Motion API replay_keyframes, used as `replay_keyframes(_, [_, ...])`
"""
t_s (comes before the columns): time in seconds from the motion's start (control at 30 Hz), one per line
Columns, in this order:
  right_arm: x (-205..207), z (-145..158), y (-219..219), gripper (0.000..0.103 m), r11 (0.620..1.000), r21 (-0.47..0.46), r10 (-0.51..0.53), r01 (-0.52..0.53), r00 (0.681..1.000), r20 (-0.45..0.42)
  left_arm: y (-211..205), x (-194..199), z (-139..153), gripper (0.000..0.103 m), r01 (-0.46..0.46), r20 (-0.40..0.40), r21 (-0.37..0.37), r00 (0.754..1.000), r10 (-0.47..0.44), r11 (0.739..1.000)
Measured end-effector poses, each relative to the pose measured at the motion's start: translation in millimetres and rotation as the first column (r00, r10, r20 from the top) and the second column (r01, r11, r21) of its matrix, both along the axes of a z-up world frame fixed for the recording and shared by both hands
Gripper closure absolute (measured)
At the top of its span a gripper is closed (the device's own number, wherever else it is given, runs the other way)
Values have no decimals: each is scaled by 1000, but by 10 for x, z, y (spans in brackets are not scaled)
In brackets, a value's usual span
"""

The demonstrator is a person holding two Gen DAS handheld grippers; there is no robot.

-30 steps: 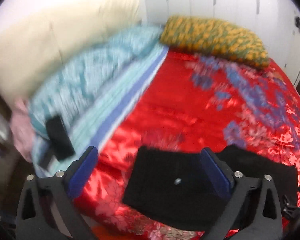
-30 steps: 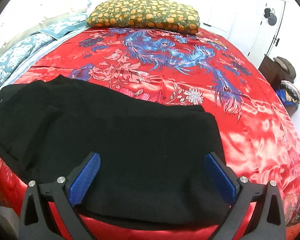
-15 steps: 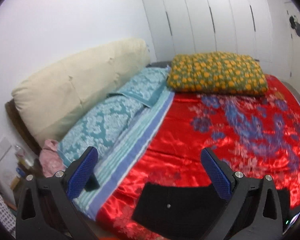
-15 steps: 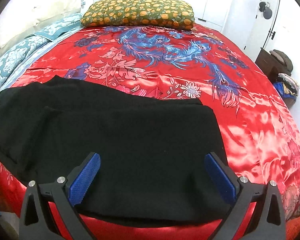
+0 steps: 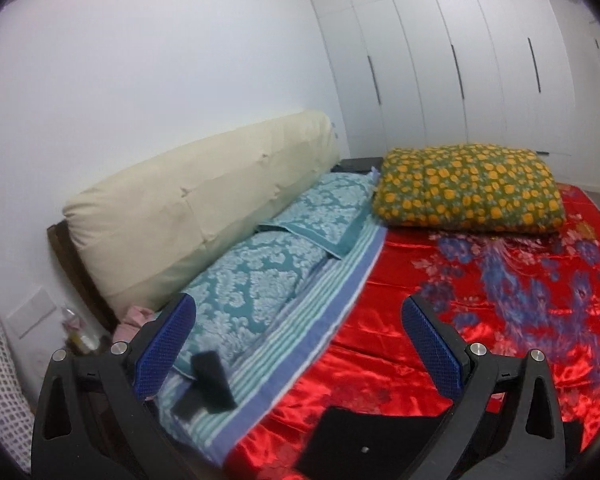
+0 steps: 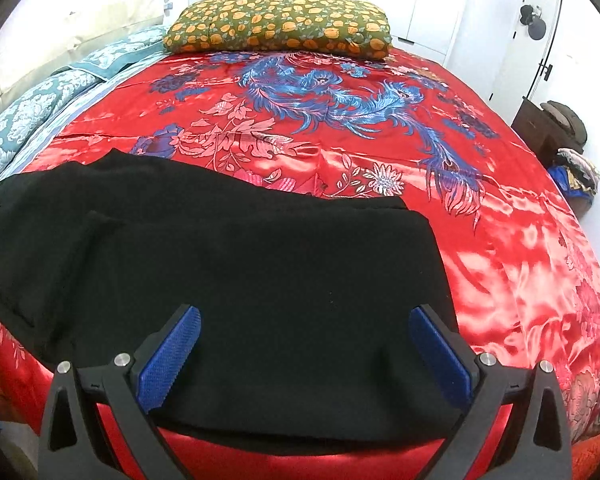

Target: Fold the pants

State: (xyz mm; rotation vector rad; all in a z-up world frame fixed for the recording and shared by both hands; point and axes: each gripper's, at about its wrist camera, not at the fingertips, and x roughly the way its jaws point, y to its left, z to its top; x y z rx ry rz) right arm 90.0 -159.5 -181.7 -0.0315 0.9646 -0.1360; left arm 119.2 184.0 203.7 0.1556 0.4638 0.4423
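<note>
No brand, label or writing can be read in either view. Your right claw (image 6: 305,350) stands wide, holding nothing, its blue ridged pads (image 6: 170,358) spread above the near part of the black pants (image 6: 236,272). The pants are a matte, soft-looking cloth, lying flat as a broad folded slab along the near edge of the bed, with a rounded left end and a squarer right end. Beneath them lies a glossy red satin bedspread (image 6: 512,248) worked with blue birds and pink flowers. Your left claw (image 5: 296,346) is likewise wide and empty, raised and pointing toward the head of the bed; only a corner of the pants (image 5: 364,440) shows low in its view, below and between the fingers, with a small pale dot on the cloth. Farther off you see a green cushion with orange flowers (image 5: 466,188), a teal damask pillow (image 5: 260,276), a striped sheet (image 5: 300,340), a padded cream headboard (image 5: 196,208) and white wardrobe doors (image 5: 460,60).
</note>
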Motion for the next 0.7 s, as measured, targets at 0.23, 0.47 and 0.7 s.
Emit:
replay_keyframes(0.23, [-9, -11, 12, 0, 1000, 0, 6, -6, 1000, 0, 184, -75, 81, 0, -56, 13, -1, 998, 56, 998])
replay_keyframes(0.47, [-9, -10, 44, 0, 1000, -2, 17, -17, 1000, -2, 249, -91, 99, 0, -78, 16, 0, 997, 78, 997])
replay_keyframes(0.7, [-6, -13, 51, 0, 1000, -1, 20, -20, 1000, -3, 212, -89, 97, 0, -80, 10, 7, 997, 80, 997])
